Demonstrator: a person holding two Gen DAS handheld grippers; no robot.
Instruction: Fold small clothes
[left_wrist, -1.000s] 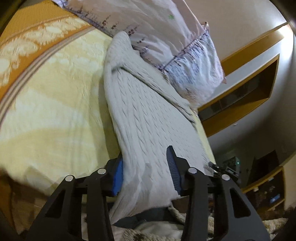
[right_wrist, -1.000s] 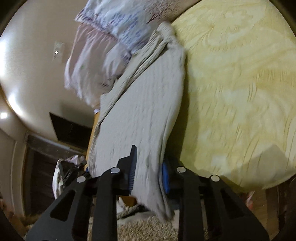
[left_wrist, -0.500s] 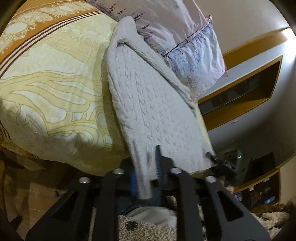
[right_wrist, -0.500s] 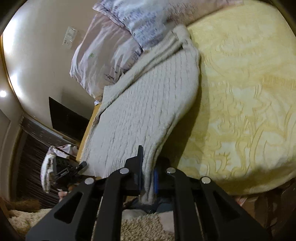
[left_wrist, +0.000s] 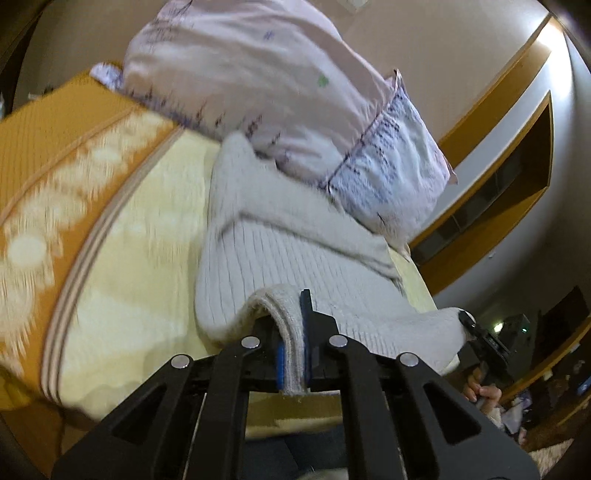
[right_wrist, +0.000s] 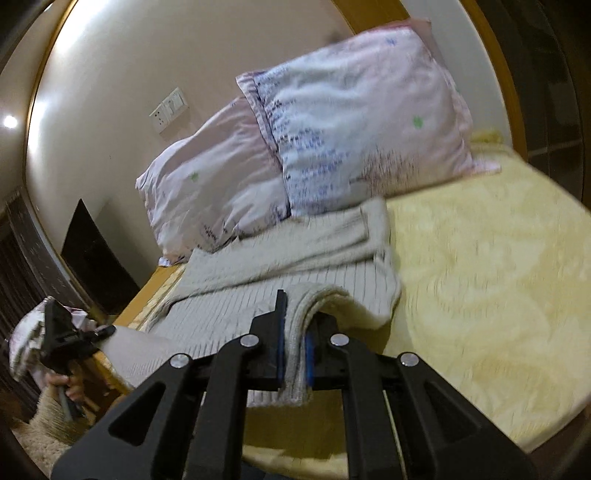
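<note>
A pale grey cable-knit sweater (left_wrist: 288, 251) lies on the yellow bedspread, its top end against the pillows; it also shows in the right wrist view (right_wrist: 295, 258). My left gripper (left_wrist: 291, 354) is shut on one bottom corner of the sweater's hem and holds it lifted over the body. My right gripper (right_wrist: 295, 347) is shut on the other bottom corner, also lifted. The hem curls back over the sweater. Each gripper shows in the other's view, the right one at the sweater's right corner (left_wrist: 484, 343) and the left one at the left edge (right_wrist: 70, 336).
Two pink-and-white patterned pillows (right_wrist: 314, 147) lean at the head of the bed. The yellow bedspread (right_wrist: 487, 266) has an orange border (left_wrist: 55, 155). A wall with a switch plate (right_wrist: 168, 109) is behind. Shaggy rug (right_wrist: 40, 439) lies beside the bed.
Both grippers, open around the hem a second ago, closed on it and lifted it up and forward towards the pillows, folding the bottom of the sweater over its body.
</note>
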